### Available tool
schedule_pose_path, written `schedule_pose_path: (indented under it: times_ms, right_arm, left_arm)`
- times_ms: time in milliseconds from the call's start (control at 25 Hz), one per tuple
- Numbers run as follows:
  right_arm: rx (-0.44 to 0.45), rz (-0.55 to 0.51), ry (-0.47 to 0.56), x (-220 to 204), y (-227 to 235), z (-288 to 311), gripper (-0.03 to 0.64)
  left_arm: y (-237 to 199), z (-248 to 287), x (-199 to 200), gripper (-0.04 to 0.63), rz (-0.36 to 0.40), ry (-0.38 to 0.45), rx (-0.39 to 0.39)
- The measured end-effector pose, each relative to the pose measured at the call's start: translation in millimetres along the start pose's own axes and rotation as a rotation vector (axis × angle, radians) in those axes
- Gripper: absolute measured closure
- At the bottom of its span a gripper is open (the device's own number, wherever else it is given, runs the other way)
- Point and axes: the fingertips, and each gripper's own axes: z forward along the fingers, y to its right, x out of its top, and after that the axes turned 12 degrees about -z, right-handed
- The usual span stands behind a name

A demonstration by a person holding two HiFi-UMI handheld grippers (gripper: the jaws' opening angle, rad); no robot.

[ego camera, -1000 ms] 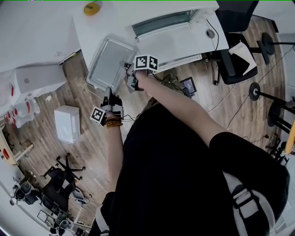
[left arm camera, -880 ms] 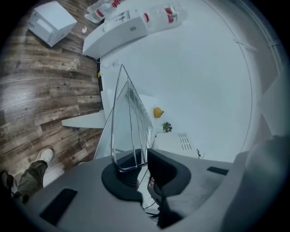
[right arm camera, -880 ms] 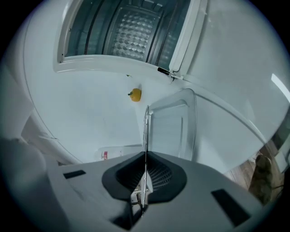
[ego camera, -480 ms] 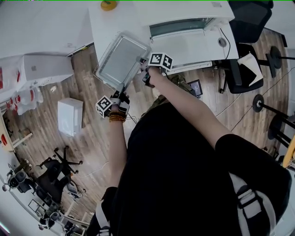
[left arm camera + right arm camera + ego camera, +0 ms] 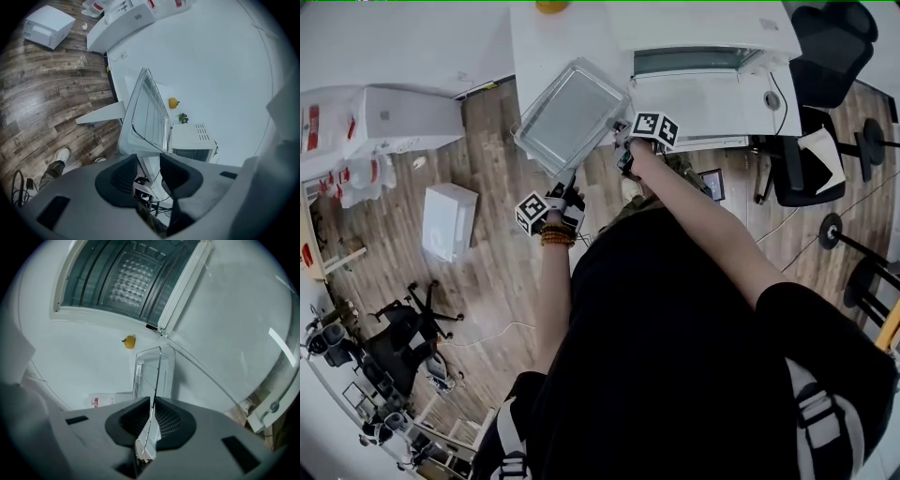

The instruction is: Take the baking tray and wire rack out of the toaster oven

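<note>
The baking tray (image 5: 572,117) with the wire rack (image 5: 152,110) in it sits at the white table's front left corner, jutting over the edge. The toaster oven (image 5: 703,61) stands behind it, its door (image 5: 698,98) folded down and its cavity (image 5: 122,282) bare. My right gripper (image 5: 622,141) is shut on the tray's right rim; the rack's thin wire (image 5: 157,376) runs between its pads. My left gripper (image 5: 567,187) is at the tray's near corner. Its jaws have just been opening and stand open (image 5: 149,161), with nothing between them and the tray (image 5: 140,126) just ahead.
A yellow object (image 5: 551,5) lies at the back of the table (image 5: 534,47). On the wooden floor to the left stand a small white box (image 5: 450,220) and larger white cases (image 5: 403,117). An office chair (image 5: 811,159) stands at the right.
My left gripper has opened and let go of the tray's near corner. Both grippers and the tray have sunk a little toward the table. The right gripper keeps its grip.
</note>
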Motion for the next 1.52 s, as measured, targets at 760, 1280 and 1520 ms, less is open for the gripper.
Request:
schedule_pose_path:
  times_ms: [760, 1280, 1520]
  right_arm:
    - [-0.122, -0.643, -0.344, -27, -5, -1, 0.377]
    - [-0.043, -1.133, -0.068, -4, -105, -41, 0.376]
    - [-0.014, -1.386, 0.422, 49, -204, -106, 0.482]
  left_arm:
    - [-3, 0, -23, 0.459, 0.005, 0.024, -0.03]
    - [124, -14, 3, 0.46, 0.585, 0.226, -0.091]
    - [259, -30, -5, 0.496, 0.906, 0.446, -0.278]
